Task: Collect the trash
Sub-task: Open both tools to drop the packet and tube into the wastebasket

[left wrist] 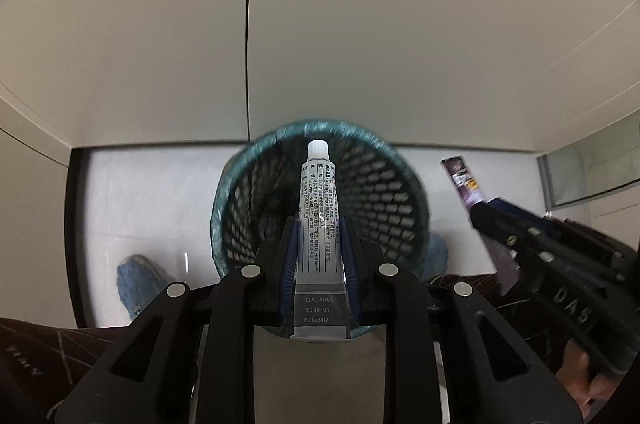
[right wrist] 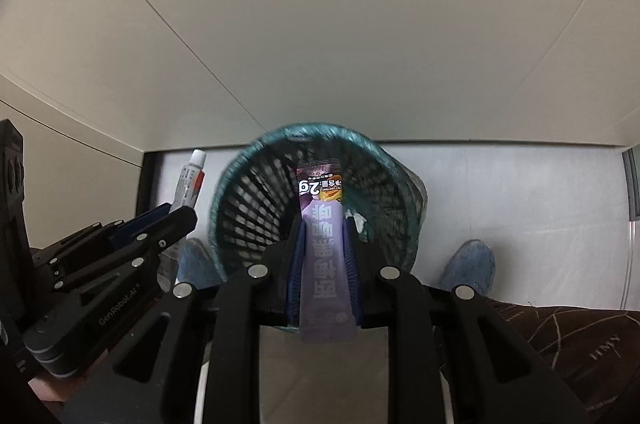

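My left gripper (left wrist: 319,224) is shut on a grey ointment tube (left wrist: 318,208) with a white cap, pointing into the mouth of a black mesh waste basket (left wrist: 384,212) lined with a teal bag. My right gripper (right wrist: 323,224) is shut on a purple snack sachet (right wrist: 325,264), also held over the basket (right wrist: 256,208). The right gripper and sachet (left wrist: 466,184) show at the right of the left wrist view. The left gripper with the tube (right wrist: 190,184) shows at the left of the right wrist view.
The basket stands on a pale floor (left wrist: 140,208) against a beige wall (left wrist: 320,24). The person's blue-covered shoes (left wrist: 140,280) (right wrist: 470,264) flank the basket. A dark patterned cloth (right wrist: 568,344) lies at the lower edges.
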Demonstrator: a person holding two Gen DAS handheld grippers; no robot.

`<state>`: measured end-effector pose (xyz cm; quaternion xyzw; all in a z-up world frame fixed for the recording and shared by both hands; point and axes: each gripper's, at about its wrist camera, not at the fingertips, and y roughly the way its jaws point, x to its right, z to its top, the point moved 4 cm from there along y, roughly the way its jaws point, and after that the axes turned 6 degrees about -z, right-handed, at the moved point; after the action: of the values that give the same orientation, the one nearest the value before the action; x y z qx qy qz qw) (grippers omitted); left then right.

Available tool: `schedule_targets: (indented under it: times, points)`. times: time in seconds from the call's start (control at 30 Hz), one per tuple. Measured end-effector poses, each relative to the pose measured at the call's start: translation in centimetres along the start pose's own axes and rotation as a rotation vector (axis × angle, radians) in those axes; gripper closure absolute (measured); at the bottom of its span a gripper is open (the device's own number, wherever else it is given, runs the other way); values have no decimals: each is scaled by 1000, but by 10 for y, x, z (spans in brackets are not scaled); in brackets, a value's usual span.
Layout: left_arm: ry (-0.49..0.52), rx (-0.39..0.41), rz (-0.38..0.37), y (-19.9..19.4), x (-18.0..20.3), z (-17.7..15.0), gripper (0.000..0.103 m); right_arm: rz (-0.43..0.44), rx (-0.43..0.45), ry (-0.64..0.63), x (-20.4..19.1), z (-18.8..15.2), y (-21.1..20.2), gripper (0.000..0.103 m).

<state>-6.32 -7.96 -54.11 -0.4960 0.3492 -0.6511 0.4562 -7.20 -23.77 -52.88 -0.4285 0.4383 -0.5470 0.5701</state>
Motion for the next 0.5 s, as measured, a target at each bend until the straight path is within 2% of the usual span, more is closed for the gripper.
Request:
schedule_targets:
  times: [0.27, 0.33, 0.5]
  points:
    - [20, -87, 37, 35, 1, -14, 82, -27, -73, 0, -7, -7, 39, 85]
    - [27, -87, 36, 36, 2, -14, 82, -23, -76, -1, 8, -14, 40, 85]
    - [8, -82, 37, 34, -1, -14, 80, -7, -68, 1, 8, -15, 39, 84]
